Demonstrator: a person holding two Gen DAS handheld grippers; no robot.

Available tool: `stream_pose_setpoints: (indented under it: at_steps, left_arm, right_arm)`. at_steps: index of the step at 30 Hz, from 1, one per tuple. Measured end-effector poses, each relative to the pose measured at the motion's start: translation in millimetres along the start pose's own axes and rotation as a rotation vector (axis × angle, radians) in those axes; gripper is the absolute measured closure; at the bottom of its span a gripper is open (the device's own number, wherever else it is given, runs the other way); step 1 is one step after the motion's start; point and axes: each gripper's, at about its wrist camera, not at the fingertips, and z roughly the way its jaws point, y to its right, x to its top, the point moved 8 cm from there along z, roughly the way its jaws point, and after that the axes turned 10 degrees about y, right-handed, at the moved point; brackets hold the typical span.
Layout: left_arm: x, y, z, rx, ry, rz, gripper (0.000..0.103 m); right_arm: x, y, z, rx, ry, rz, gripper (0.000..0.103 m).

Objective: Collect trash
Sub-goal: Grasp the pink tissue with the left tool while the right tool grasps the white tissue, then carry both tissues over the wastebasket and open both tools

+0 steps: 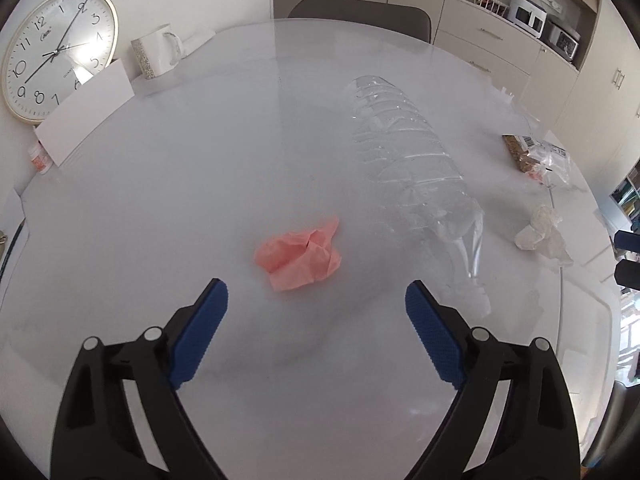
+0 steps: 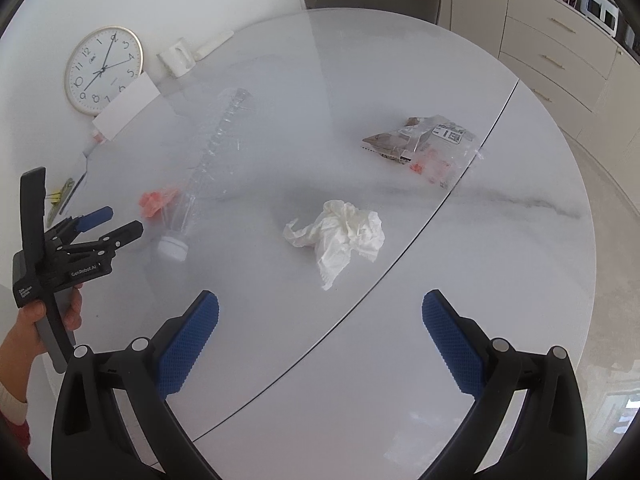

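Left wrist view, crumpled pink tissue (image 1: pixel 298 255), ribbed clear plastic bottle (image 1: pixel 416 184), both grippers' textured blue fingers (image 1: pixel 200 340) spread empty.

Table (image 2: pixel 460 320) layout from right wrist view: tissue (image 2: pixel 340 236) at centre; wrapper (image 2: pixel 424 140) at 1 o'clock from tissue; bottle (image 2: pixel 208 168) lying at 10 o'clock, cap end nearest; napkin (image 2: pixel 154 202) just left of bottle; clock (image 2: pixel 102 70), card (image 2: pixel 126 106), mug (image 2: pixel 176 58) at far-left rim, 11 o'clock

Crumpled pink paper (image 1: pixel 298 254), a clear bottle (image 1: pixel 416 184) on its side, white tissue (image 2: pixel 340 236), and seemingly a plastic wrapper (image 2: pixel 424 144).
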Motion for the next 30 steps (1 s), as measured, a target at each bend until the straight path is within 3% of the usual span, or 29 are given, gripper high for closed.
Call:
stream_pose_setpoints:
  at_steps: [2,4,11,14,15,17,19,21,30]
  left_arm:
    - [2,-2,11,0.009,-0.005,0.002,0.023]
    - [4,-2,22,0.01,-0.018,0.01,0.036]
    - [10,-4,42,0.013,-0.032,-0.015,0.051]
    - [12,-5,44,0.015,-0.025,-0.015,0.054]
    - [12,-5,44,0.017,-0.023,-0.016,0.056]
    - [12,-7,45,0.02,-0.022,-0.023,0.059]
    - [12,-9,45,0.012,-0.025,-0.035,0.065]
    - [11,-12,44,0.004,-0.023,-0.052,0.066]
    - [14,-21,25,-0.011,-0.006,-0.08,0.066]
  right_arm:
    - [4,1,16,-0.015,0.001,0.002,0.002]
    - [7,3,32,-0.038,-0.004,0.005,0.002]
    - [14,-2,73,-0.098,-0.009,-0.025,0.009]
    - [11,-2,83,-0.119,-0.024,-0.035,0.023]
    - [9,-3,86,-0.117,-0.034,-0.03,0.035]
    - [7,-2,90,-0.12,-0.046,-0.031,0.045]
    - [9,-3,89,-0.133,-0.043,-0.058,0.072]
    - [10,-3,87,-0.113,-0.047,-0.057,0.081]
    - [16,-3,67,-0.064,-0.019,-0.028,0.083]
